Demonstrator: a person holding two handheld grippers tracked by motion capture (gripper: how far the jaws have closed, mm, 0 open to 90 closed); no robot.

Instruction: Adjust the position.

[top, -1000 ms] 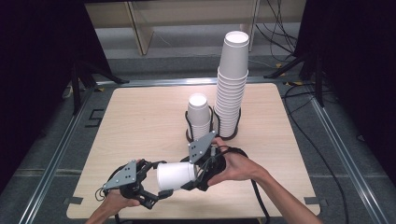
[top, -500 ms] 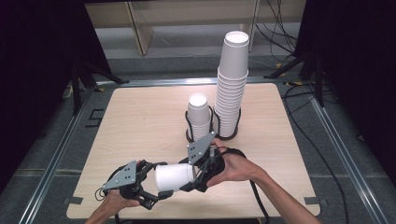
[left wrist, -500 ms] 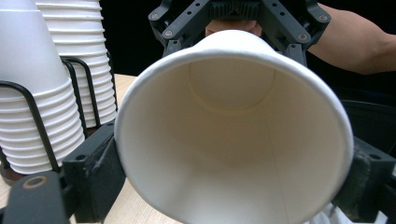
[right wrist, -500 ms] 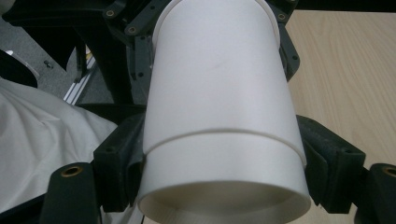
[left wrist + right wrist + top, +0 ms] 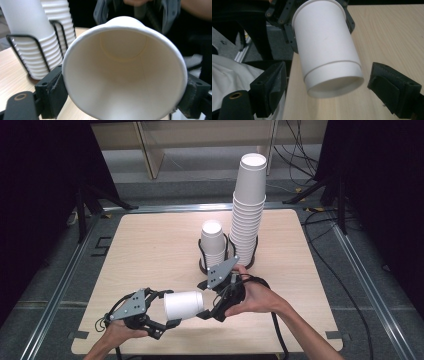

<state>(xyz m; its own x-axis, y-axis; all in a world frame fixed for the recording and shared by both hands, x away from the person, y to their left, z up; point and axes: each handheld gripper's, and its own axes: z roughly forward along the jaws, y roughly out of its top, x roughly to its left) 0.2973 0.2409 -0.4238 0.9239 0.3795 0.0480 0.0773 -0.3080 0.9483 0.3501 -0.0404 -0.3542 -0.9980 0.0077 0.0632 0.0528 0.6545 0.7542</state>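
Note:
A white paper cup [image 5: 184, 306] lies on its side in the air above the table's front edge, between my two grippers. My left gripper [image 5: 170, 312] has just been closing its jaws on the cup's open rim and now grips it; in the left gripper view the pads [image 5: 55, 92] press both sides of the cup [image 5: 125, 75]. My right gripper [image 5: 201, 301] stands open around the cup's base. In the right gripper view the cup [image 5: 327, 47] hangs between the pads [image 5: 274, 85] with gaps on either side.
A tall stack of white cups [image 5: 248, 215] and a short stack [image 5: 212, 242] stand in a black wire holder [image 5: 202, 262] at the middle of the wooden table [image 5: 150, 245]. Metal rails frame the table. Cables lie on the floor at the right.
The left jaws have drawn in tighter on the cup's rim. Both hands and the cup have stayed almost where they were.

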